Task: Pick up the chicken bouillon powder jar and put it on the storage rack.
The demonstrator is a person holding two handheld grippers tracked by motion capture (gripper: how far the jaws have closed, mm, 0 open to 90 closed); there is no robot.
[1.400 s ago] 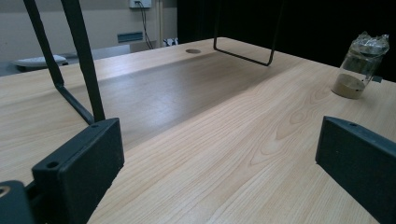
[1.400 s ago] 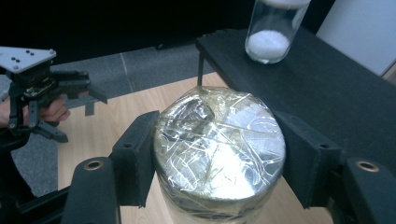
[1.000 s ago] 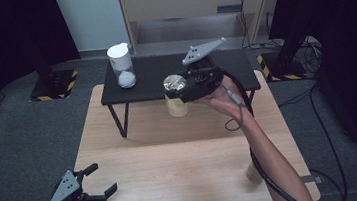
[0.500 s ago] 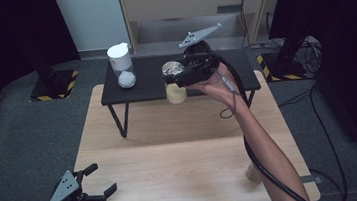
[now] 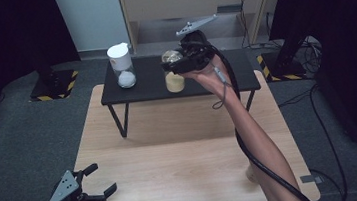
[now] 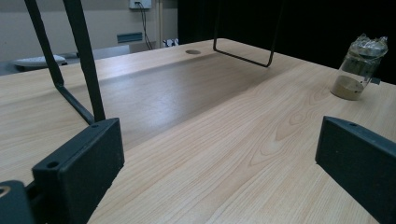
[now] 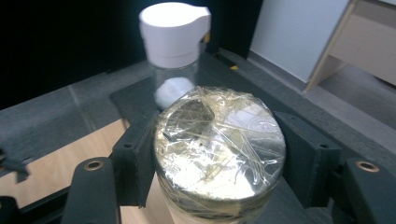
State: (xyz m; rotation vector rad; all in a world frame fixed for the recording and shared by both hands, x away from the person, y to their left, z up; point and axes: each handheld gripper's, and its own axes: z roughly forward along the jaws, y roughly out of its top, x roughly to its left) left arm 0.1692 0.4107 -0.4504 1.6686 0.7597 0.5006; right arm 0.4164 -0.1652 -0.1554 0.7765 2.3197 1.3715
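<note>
Right tool [image 5: 175, 66] carried jar [image 5: 174, 78] farther over shelf [image 5: 150, 86], clamped on it; release left. Left tool [image 5: 99, 179] idle, open, empty.

A white-capped jar [image 5: 122, 65] with white powder at its bottom stands on the left part of a low black shelf [image 5: 150, 86], at the far end of the light wooden table [image 5: 183, 165]. Another clear jar [image 6: 358, 66] holding tan powder stands directly on the table.

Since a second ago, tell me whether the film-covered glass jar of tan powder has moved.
Yes. The film-covered jar, clamped in the right gripper, moved from the black shelf's front edge farther over it.
</note>
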